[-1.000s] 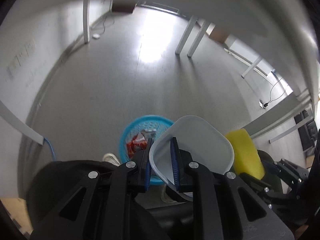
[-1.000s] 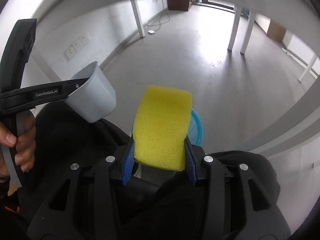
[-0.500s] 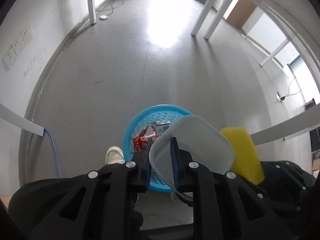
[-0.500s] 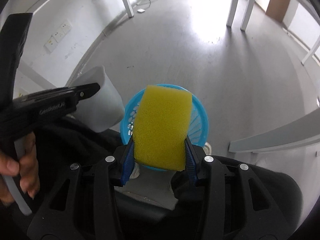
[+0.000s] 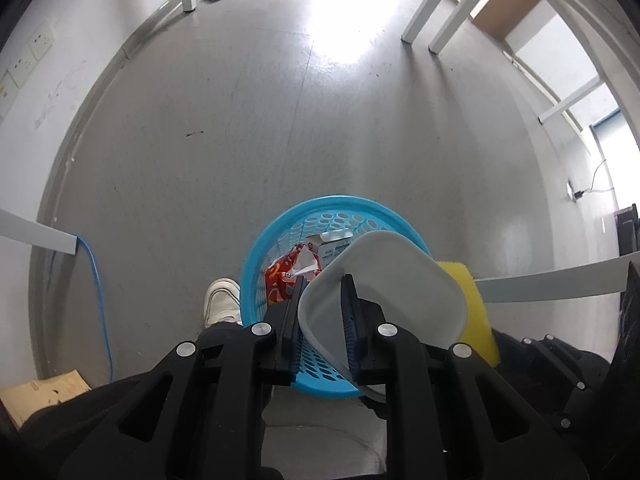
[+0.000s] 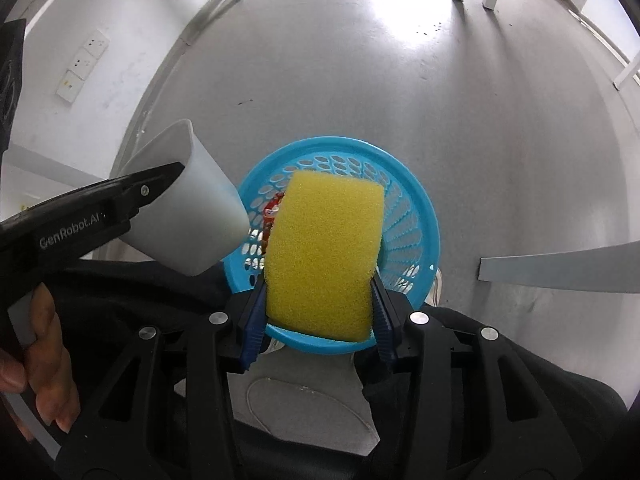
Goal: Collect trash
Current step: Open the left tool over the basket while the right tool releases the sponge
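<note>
A blue perforated basket [image 5: 332, 202] stands on the grey floor right below both grippers, with a red snack wrapper [image 5: 280, 276] and a small carton inside. My left gripper [image 5: 323, 284] is shut on the rim of a white plastic container [image 5: 392, 284], held over the basket's near side. From the right wrist view the same container [image 6: 192, 208] hangs tilted at the basket's left edge [image 6: 432, 220]. My right gripper [image 6: 319, 288] holds a yellow sponge [image 6: 326, 252] upright over the basket's middle. Its jaws are opening, and the blue pads still touch the sponge's sides.
A white shoe [image 5: 222, 300] and dark trousers sit close to the basket's near side. White table legs [image 5: 416, 28] stand farther off, and a white rail [image 6: 560, 272] juts in at the right. A blue cable [image 5: 96, 280] runs along the left wall.
Both grippers have sunk and tipped downward toward the basket, which now fills more of each view. The sponge and the container have stayed between their jaws.
</note>
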A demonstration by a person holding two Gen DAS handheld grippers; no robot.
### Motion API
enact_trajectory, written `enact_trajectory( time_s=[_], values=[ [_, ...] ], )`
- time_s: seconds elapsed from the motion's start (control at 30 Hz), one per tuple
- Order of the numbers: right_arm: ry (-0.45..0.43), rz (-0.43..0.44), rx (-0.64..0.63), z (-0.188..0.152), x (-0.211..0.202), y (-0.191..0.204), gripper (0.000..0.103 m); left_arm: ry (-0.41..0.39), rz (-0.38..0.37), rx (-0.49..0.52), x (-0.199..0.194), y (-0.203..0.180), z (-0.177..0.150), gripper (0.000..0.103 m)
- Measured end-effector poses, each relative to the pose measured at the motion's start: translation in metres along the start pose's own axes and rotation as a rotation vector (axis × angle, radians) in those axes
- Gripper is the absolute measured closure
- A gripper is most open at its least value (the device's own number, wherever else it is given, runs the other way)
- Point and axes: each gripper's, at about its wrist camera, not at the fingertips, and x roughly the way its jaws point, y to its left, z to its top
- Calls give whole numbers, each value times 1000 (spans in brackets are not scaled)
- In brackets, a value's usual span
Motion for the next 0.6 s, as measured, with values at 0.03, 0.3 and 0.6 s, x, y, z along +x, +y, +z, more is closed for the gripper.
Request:
enact_trajectory(
  time_s=[0.03,0.3,0.6],
  values=[
    [1,4,11,1,3,-4,54,5,3,7,2,-2,1,85],
    [-6,20,43,-1,2,-8,41,-36,14,2,-4,-2,1,51],
    [-69,8,13,-12,-19,-3,35,-75,-5,-20,-21,3,-7,51]
  ],
)
